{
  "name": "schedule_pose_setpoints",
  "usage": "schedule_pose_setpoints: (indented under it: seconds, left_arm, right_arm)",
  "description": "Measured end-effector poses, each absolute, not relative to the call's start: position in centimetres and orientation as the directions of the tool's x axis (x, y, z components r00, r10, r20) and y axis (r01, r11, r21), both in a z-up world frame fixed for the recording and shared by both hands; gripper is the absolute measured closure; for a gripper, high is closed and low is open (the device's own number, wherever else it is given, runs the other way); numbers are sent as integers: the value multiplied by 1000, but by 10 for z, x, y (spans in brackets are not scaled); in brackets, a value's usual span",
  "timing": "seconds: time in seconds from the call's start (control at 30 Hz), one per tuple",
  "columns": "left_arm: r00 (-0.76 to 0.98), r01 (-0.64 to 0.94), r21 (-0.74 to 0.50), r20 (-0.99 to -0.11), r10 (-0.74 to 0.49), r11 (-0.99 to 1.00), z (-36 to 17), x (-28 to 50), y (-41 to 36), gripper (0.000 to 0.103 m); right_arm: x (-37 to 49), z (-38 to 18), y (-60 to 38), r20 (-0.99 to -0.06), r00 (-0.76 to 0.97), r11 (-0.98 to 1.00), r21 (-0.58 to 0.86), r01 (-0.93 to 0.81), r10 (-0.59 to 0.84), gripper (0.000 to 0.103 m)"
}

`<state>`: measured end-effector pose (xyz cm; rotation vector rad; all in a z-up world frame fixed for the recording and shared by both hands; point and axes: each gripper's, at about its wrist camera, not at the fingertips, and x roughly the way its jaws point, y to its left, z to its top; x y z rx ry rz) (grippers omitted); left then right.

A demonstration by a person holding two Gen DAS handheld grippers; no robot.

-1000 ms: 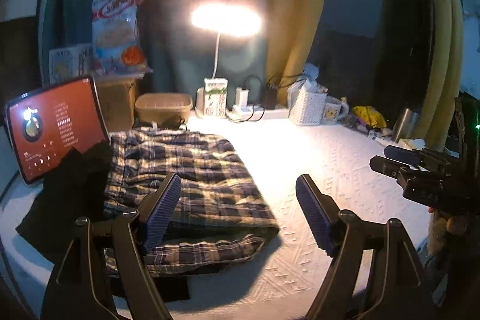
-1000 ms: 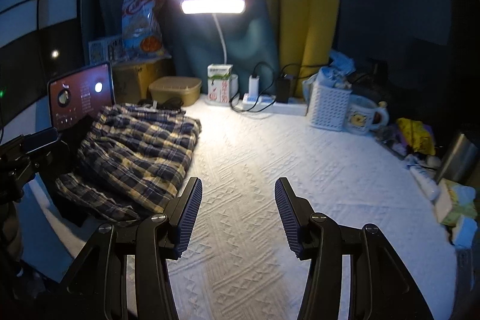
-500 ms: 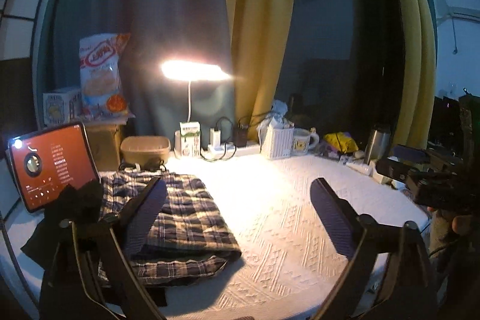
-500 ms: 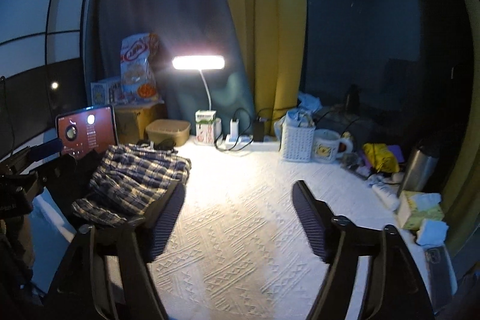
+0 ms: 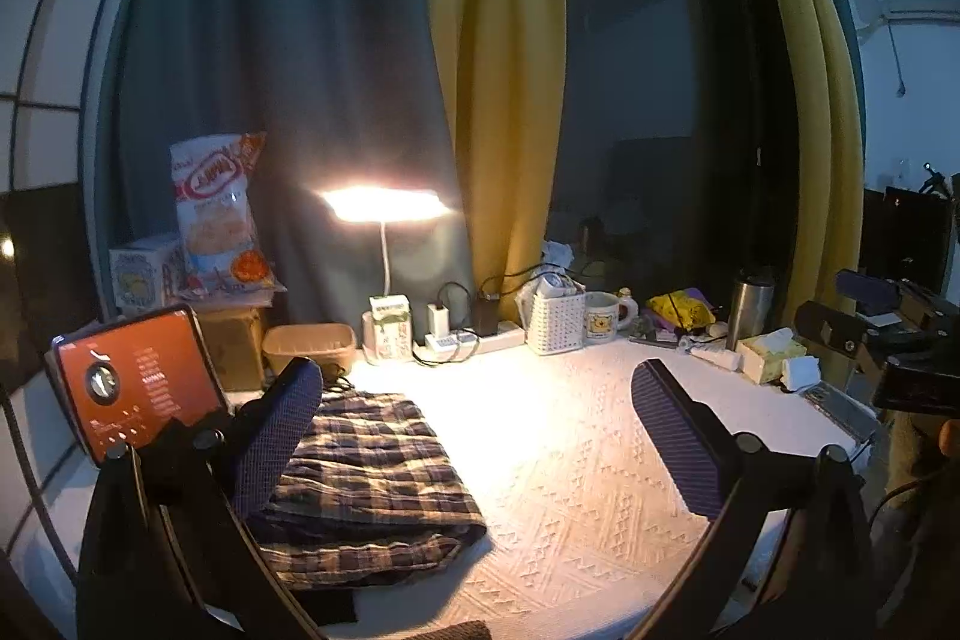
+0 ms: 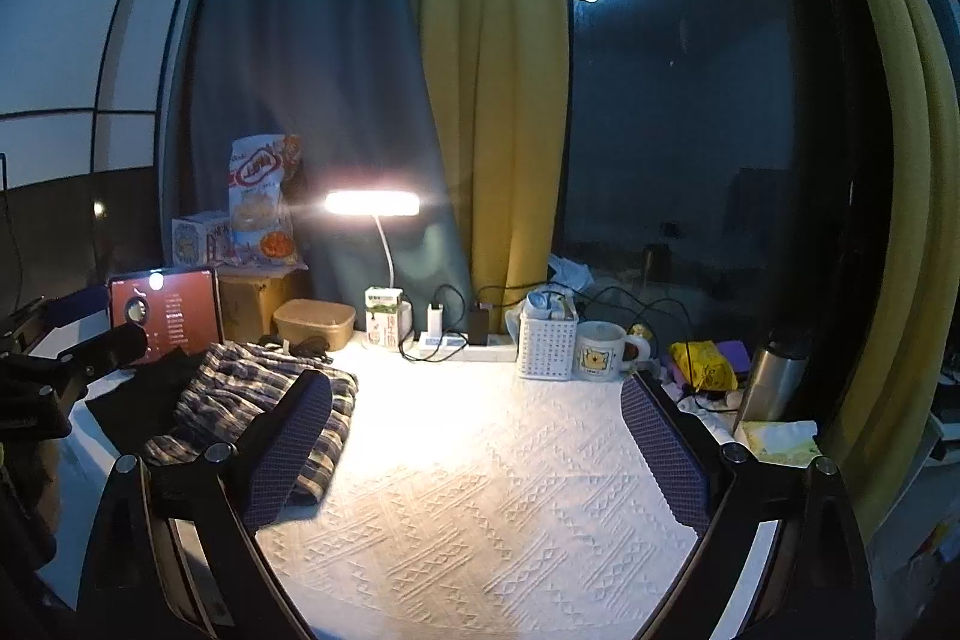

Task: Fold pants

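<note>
Folded plaid pants (image 5: pixel 372 478) lie on the left side of the white textured tablecloth (image 5: pixel 570 460); they also show in the right wrist view (image 6: pixel 252 400). A dark garment (image 6: pixel 144 394) lies beside and partly under them. My left gripper (image 5: pixel 474 442) is open and empty, held above and back from the table, its left finger in front of the pants. My right gripper (image 6: pixel 474 454) is open and empty over the table's middle. Each gripper shows at the edge of the other's view.
A lit desk lamp (image 5: pixel 384 208), a tablet (image 5: pixel 138 388), a snack bag (image 5: pixel 216 220), a lidded tub (image 5: pixel 309 346), a power strip (image 5: pixel 474 340), a white basket (image 5: pixel 555 322), a mug (image 5: pixel 606 316) and a steel flask (image 5: pixel 750 304) line the back and sides. Tissues (image 5: pixel 771 352) lie right.
Both grippers have pulled up and back from the table and opened wider. The pants lie folded where they were.
</note>
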<state>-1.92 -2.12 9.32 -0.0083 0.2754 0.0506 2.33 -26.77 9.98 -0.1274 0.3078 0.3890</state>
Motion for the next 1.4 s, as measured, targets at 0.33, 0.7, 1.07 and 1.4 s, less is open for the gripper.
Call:
schedule_pose_setpoints:
  seconds: [0.33,0.7,1.07,1.4]
  left_arm:
    - [960,-134,10,-247,132,991,98,-26,-16,1]
    - [954,-182,-21,-245,171,983,96,-31,-2,1]
    - [953,-189,-29,-247,176,982,95,-31,2,1]
    - [952,-188,-27,-250,175,982,95,-31,3,1]
  right_arm:
    - [6,110,-263,-289,910,939,-85,-333,296,0]
    - [14,109,-258,-309,904,941,-72,-330,293,0]
    - [14,108,-251,-315,902,938,-79,-337,297,0]
    - [15,107,-250,-316,904,942,-78,-328,288,0]
